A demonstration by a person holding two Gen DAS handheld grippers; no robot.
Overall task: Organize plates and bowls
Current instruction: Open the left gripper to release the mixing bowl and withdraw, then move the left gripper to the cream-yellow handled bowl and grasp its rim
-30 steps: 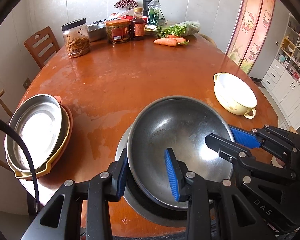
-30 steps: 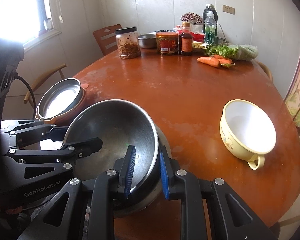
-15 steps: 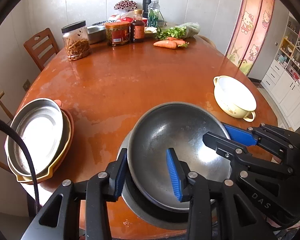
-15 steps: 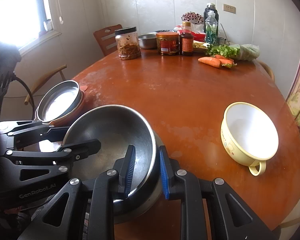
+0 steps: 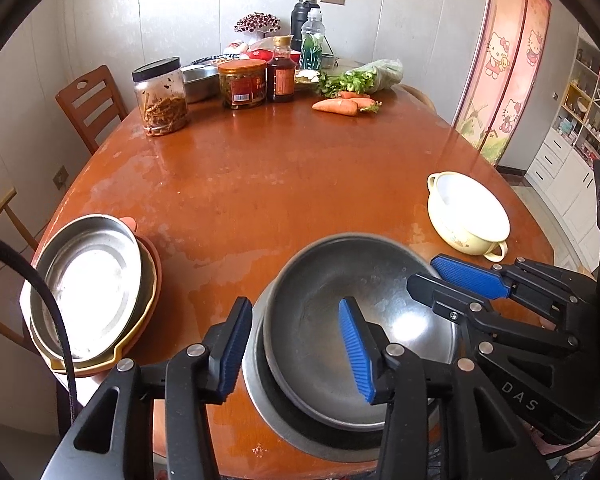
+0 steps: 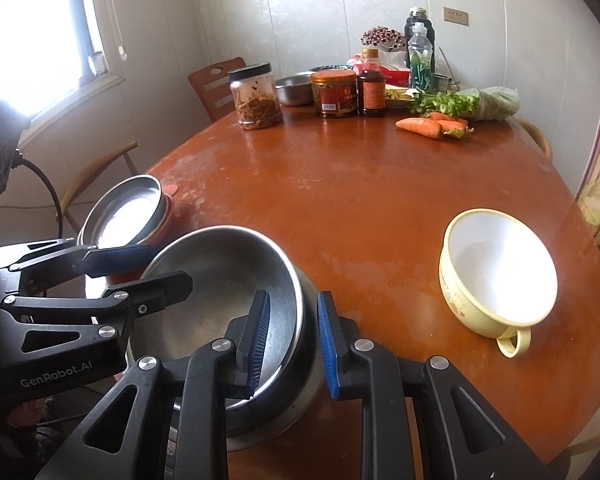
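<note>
A steel bowl [image 5: 364, 300] sits nested in a second steel bowl [image 5: 284, 420] at the table's near edge; both show in the right wrist view [image 6: 228, 280]. My left gripper [image 5: 296, 352] is open, its fingers astride the bowls' left rim. My right gripper [image 6: 292, 340] is open, its fingers astride the right rim. A cream handled bowl [image 5: 466, 216] [image 6: 500, 272] stands to the right. A stack of plates [image 5: 88, 288] [image 6: 128, 212] with a steel one on top lies at the left edge.
At the far end of the wooden table [image 5: 268, 184] stand jars [image 5: 160, 96], a sauce bottle [image 5: 281, 70], a steel basin [image 5: 198, 80], bottles, greens and carrots [image 5: 340, 105]. A wooden chair [image 5: 88, 100] stands at the left corner.
The upper steel bowl has come down into the lower bowl. Both grippers have opened and let go of its rim.
</note>
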